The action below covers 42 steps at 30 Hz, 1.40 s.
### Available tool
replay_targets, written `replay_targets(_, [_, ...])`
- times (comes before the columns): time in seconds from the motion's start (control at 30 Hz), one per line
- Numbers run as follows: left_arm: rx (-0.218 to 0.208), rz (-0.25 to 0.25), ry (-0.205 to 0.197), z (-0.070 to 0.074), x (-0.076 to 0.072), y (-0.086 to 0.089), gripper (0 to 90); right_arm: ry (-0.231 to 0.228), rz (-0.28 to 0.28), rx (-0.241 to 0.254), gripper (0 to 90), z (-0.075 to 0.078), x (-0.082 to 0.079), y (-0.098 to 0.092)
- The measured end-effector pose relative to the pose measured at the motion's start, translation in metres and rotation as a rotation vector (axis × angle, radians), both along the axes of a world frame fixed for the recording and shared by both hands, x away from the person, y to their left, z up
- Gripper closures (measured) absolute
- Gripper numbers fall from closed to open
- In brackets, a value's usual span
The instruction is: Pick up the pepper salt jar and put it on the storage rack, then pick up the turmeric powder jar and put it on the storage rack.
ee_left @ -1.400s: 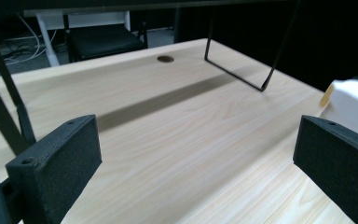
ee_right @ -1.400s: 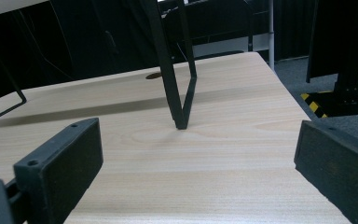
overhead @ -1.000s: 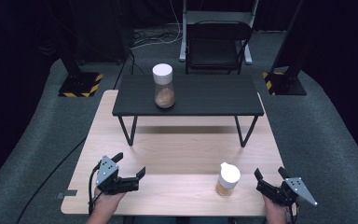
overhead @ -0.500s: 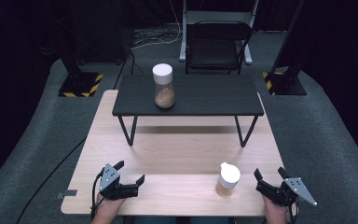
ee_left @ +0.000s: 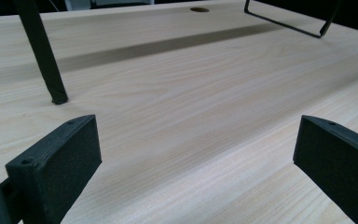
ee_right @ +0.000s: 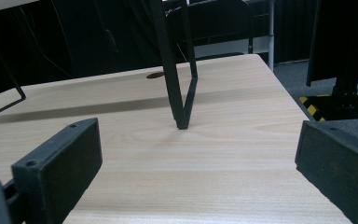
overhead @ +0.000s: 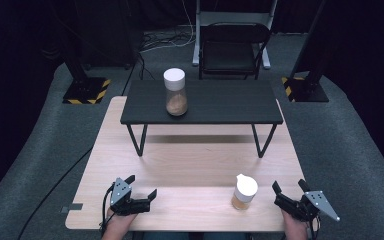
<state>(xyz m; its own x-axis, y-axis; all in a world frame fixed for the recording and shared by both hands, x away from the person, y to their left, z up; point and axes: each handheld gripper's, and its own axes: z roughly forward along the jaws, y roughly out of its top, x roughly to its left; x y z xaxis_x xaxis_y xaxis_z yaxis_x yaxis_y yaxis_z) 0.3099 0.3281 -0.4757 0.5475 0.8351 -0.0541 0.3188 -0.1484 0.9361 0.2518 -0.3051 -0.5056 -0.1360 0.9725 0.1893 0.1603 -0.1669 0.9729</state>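
A tall clear jar (overhead: 175,92) with a white lid and brown contents stands on the black raised shelf (overhead: 230,105). A shorter white-lidded jar (overhead: 243,192) with brown contents stands on the wooden table (overhead: 190,165) near its front edge. My left gripper (overhead: 141,186) rests open at the front left, nothing between its jaws (ee_left: 196,158). My right gripper (overhead: 287,185) is open at the front right, just to the right of the short jar and apart from it. Its jaws (ee_right: 198,163) hold nothing.
The shelf's thin black legs (ee_left: 42,51) (ee_right: 175,70) stand on the table ahead of both grippers. A black chair (overhead: 232,47) and stands with striped bases (overhead: 87,90) are on the carpet beyond the table. A cable (overhead: 55,190) trails off the table's left side.
My left gripper has drawn back a little toward the table's near edge. The right gripper and both jars have stayed put.
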Motion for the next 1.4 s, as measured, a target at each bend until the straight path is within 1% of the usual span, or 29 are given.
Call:
replay_targets(0.07, [0.005,0.001,-0.006,-0.001,-0.001,-0.001,0.2,-0.001,0.001,-0.005,0.0,0.0,0.0,0.0])
replay_targets(0.17, [-0.007,0.007,-0.015,-0.002,-0.002,0.0,0.2,-0.003,0.005,-0.005,0.0,0.0,0.0,0.0])
replay_targets(0.27, [-0.008,0.019,-0.015,-0.002,-0.003,-0.001,0.2,-0.004,0.008,-0.004,0.0,0.0,0.0,-0.001])
replay_targets(0.6, [-0.02,0.021,-0.001,-0.002,-0.001,0.0,0.2,0.033,0.028,0.013,0.0,0.006,0.005,-0.006])
replay_targets(0.67, [-0.026,0.022,0.002,-0.002,-0.001,0.001,0.2,0.054,0.038,0.01,0.0,0.01,0.006,-0.008])
replay_targets(0.7, [-0.026,0.021,0.001,-0.002,-0.001,0.001,0.2,0.064,0.038,0.001,0.0,0.013,0.006,-0.007])
replay_targets(0.83, [-0.028,0.021,0.005,-0.002,0.0,0.001,0.2,0.086,0.058,0.004,0.0,0.019,0.005,-0.011])
replay_targets(1.0, [-0.027,0.022,0.011,-0.001,0.0,0.001,0.2,0.088,0.086,0.005,0.2,0.03,0.0,-0.014])
replay_targets(1.13, [-0.031,0.025,0.017,-0.001,0.001,0.002,0.2,0.078,0.12,0.007,0.4,0.037,-0.004,-0.014])
replay_targets(1.27, [-0.029,0.02,0.019,-0.001,0.002,0.002,0.2,0.085,0.152,-0.033,0.3,0.048,-0.005,-0.009])
replay_targets(1.3, [-0.028,0.021,0.017,-0.001,0.002,0.001,0.2,0.088,0.155,-0.033,0.3,0.05,-0.005,-0.008])
replay_targets(1.33, [-0.028,0.021,0.017,-0.001,0.001,0.001,0.2,0.09,0.17,-0.032,0.2,0.053,-0.006,-0.008])
replay_targets(1.4, [-0.028,0.019,0.018,-0.001,0.002,0.002,0.2,0.088,0.184,-0.043,0.2,0.057,-0.007,-0.005])
